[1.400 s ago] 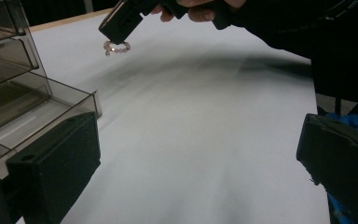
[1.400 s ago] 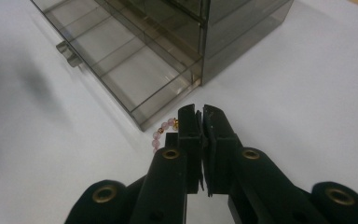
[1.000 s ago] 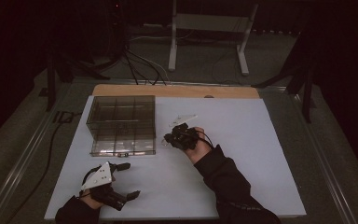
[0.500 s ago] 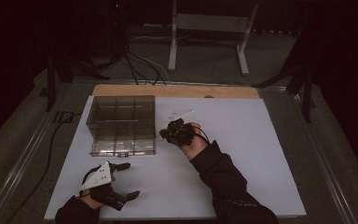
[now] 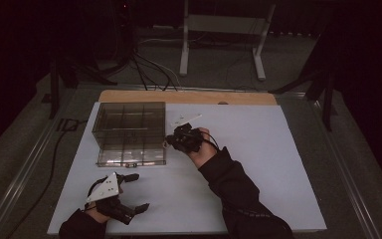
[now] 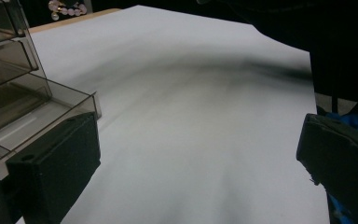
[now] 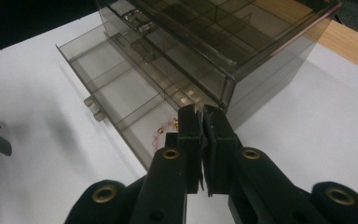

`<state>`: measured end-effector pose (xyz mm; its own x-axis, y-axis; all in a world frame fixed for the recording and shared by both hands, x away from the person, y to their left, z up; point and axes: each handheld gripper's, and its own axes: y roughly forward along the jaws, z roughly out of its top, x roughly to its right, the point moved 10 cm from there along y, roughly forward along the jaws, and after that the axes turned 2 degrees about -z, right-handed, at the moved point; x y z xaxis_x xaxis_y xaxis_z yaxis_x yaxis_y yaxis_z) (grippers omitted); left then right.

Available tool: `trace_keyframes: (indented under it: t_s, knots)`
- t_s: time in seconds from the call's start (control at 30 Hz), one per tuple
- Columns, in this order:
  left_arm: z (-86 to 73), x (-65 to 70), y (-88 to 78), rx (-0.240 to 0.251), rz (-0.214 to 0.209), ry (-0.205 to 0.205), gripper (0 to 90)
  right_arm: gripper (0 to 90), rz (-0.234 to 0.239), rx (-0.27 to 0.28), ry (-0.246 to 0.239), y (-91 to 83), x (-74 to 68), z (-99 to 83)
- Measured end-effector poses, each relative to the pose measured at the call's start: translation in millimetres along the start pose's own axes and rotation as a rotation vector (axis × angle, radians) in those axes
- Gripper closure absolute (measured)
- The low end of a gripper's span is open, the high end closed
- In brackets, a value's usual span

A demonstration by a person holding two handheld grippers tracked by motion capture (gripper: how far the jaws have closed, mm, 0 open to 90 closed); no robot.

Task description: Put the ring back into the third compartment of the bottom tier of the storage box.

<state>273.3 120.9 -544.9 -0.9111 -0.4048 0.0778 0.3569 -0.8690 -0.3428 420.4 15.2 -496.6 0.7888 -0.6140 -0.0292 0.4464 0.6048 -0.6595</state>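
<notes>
Bracelet [image 7: 164,130] of pink beads hangs from the right gripper [image 7: 201,122], jaws pinched shut on it beside the drawer box [image 5: 129,130]. Left gripper [image 5: 132,193] rests low at the near table [image 5: 278,149] edge, jaws wide apart, holding nothing.

A drawer box [image 5: 129,132] stood on the left half of a white board [image 5: 278,169], near its far edge, with its bottom drawer [image 7: 116,100] pulled out toward the near side. Just beside the box's right side hung the right gripper [image 5: 171,142], with a bead bracelet [image 7: 164,131] pinched between its jaws over the drawer's corner. The left gripper [image 5: 132,191] lay on the board's near left corner, well apart from the box
</notes>
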Motion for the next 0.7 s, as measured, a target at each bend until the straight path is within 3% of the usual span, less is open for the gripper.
trace_keyframes:
  t_s: [0.7]
  knots:
    - [0.0, 0.0, -0.5, 0.0, -0.002, 0.0, 0.6, 86.5, 0.024, 0.009, -0.016, 15.8, -16.5, 22.0]
